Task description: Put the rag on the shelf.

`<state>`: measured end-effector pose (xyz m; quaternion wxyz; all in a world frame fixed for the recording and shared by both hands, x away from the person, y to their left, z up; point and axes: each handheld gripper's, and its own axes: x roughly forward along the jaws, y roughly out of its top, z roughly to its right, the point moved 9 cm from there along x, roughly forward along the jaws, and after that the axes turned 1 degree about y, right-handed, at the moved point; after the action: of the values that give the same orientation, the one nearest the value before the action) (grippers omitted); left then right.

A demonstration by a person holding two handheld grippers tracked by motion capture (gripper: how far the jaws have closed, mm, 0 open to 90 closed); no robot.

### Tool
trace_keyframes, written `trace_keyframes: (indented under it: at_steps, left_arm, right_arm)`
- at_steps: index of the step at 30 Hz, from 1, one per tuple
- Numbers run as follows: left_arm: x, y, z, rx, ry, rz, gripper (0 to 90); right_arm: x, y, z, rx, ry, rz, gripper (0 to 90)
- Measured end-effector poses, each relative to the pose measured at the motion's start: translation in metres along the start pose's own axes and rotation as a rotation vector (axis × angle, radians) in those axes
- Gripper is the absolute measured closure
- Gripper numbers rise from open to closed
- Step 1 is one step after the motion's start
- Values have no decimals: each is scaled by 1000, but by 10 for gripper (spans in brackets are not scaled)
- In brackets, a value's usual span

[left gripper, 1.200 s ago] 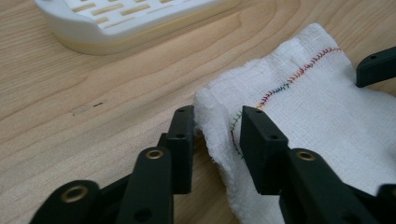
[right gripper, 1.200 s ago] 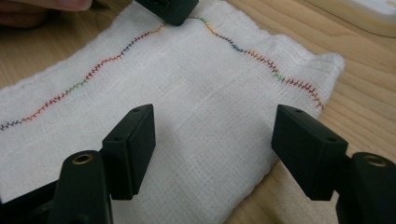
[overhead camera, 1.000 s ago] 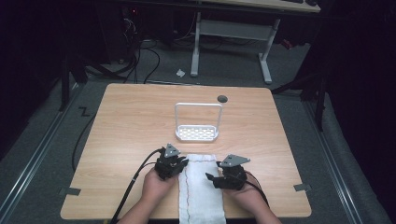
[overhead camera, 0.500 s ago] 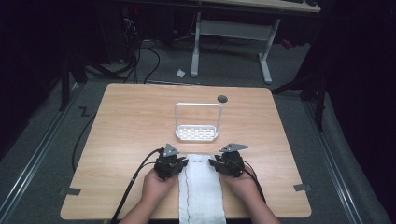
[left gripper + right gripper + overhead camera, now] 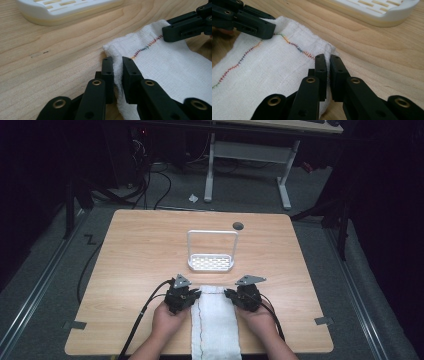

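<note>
Cloth (image 5: 216, 322) lies at the table's (image 5: 130, 250) six o'clock edge. We see our left gripper (image 5: 192, 298) pinching its nine o'clock hem; our right gripper (image 5: 232, 296), jaws just closed, pinches the three o'clock hem. Bare wood spreads toward the white rack (image 5: 211, 262) at twelve.

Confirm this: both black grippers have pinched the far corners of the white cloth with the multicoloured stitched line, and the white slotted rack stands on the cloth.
Wrong on the rack. The high view shows the white slotted rack on the bare wooden table, beyond the white stitched cloth and apart from it. The left gripper and right gripper do pinch its far corners.
</note>
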<state>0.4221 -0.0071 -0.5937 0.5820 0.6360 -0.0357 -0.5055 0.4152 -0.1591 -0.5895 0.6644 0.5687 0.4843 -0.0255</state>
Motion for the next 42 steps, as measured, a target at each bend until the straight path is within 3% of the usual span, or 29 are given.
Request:
trace_keyframes:
  at_steps: [6,11,15,21,24,42]
  left_arm:
    - [-4,1,1,8,-10,31,814]
    - [-10,5,2,8,-30,87,825]
    - [-16,12,4,-22,-43,121,829]
    - [-31,35,9,8,-25,186,832]
    - [-40,48,9,-5,-32,222,833]
    - [-105,126,14,61,-2,412,833]
  right_arm:
    - [-9,6,-4,-22,8,57,860]
    - [-17,10,-10,-32,-10,92,860]
    - [-26,19,-16,-56,-17,133,860]
    - [-38,37,-17,-46,-10,204,861]
    - [-45,46,-18,-69,-21,229,860]
    - [-97,126,-24,-155,-67,431,860]
